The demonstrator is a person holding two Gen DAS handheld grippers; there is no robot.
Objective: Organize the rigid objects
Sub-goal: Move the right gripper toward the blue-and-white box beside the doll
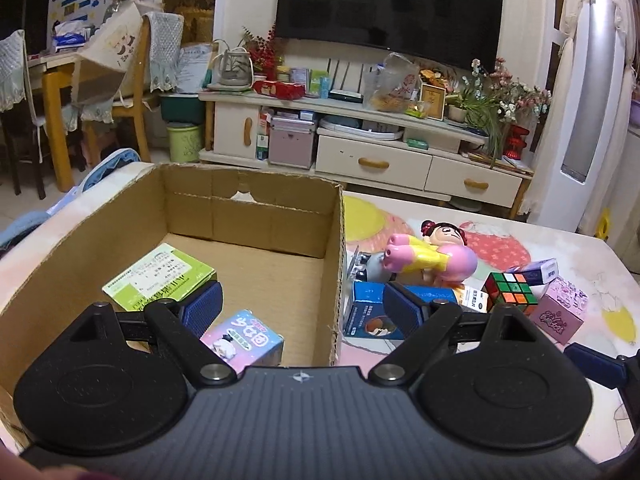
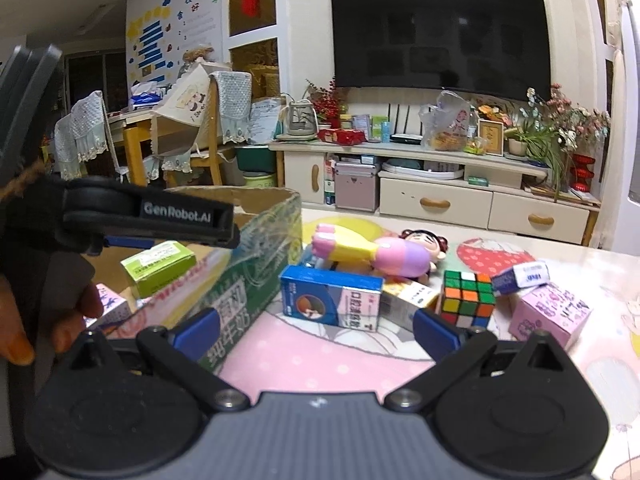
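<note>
An open cardboard box (image 1: 256,200) stands on the table and holds a green box (image 1: 160,280) and a pastel blue-pink box (image 1: 244,340). My left gripper (image 1: 302,308) is open and empty, straddling the box's right wall. To the right lie a blue box (image 1: 364,316), a doll (image 1: 432,256), a Rubik's cube (image 1: 510,292) and a pink box (image 1: 562,312). My right gripper (image 2: 316,332) is open and empty, just in front of the blue box (image 2: 332,300). The cube (image 2: 466,298), doll (image 2: 380,252) and pink box (image 2: 550,314) lie beyond it.
A small blue-white box (image 2: 520,276) lies behind the cube, and an orange-white box (image 2: 408,296) under the doll. The cardboard box's green printed side (image 2: 248,280) is at the left. The left gripper's body (image 2: 148,216) crosses the upper left. A TV cabinet (image 2: 440,196) stands beyond the table.
</note>
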